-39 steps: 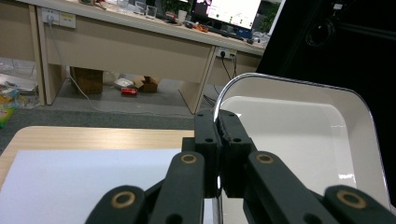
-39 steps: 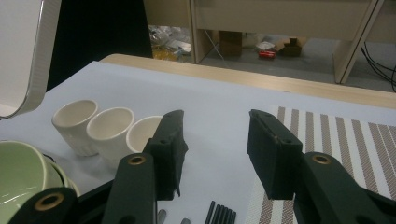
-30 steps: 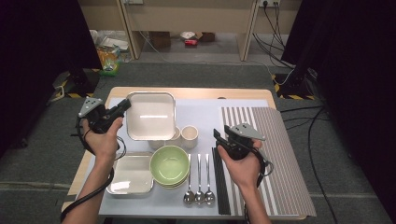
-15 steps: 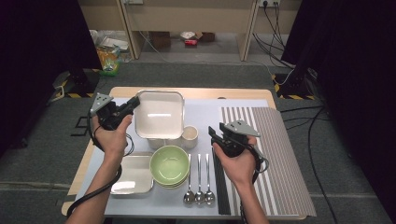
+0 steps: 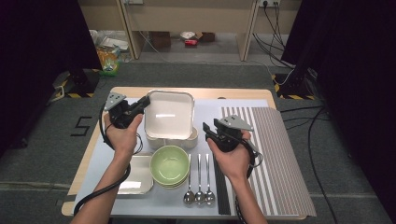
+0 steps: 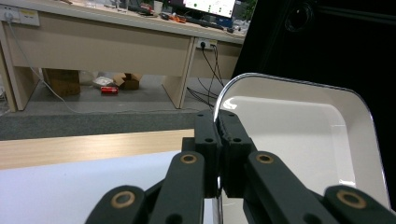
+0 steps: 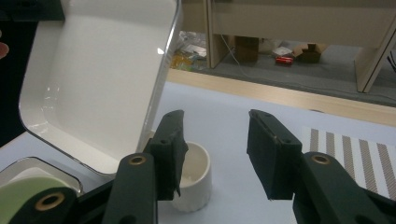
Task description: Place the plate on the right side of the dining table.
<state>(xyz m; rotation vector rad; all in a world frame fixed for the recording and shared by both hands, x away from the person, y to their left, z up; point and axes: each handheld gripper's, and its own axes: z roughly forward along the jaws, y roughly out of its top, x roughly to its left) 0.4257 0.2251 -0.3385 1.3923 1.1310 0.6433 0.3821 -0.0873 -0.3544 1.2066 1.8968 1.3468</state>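
Observation:
A white square dish (image 5: 169, 114) hangs tilted above the table's middle, with my left gripper (image 5: 144, 102) shut on its left rim. In the left gripper view the jaws (image 6: 217, 122) pinch the thin edge of the dish (image 6: 299, 130). My right gripper (image 5: 206, 129) is to the right of the dish, open and holding nothing. In the right gripper view its jaws (image 7: 215, 126) stand wide apart, with a small white cup (image 7: 196, 172) on the table just beyond them and the dish (image 7: 98, 60) raised at the left. Part of the cup (image 5: 194, 136) shows under the dish.
A green bowl (image 5: 169, 163) sits in front of the dish, with a metal tray (image 5: 135, 175) to its left. Three spoons (image 5: 198, 182) and black chopsticks (image 5: 219, 186) lie to its right. A striped mat (image 5: 280, 158) covers the table's right side.
My left gripper has carried the dish to the right, so it now hangs over the cups. The right gripper has hardly moved.

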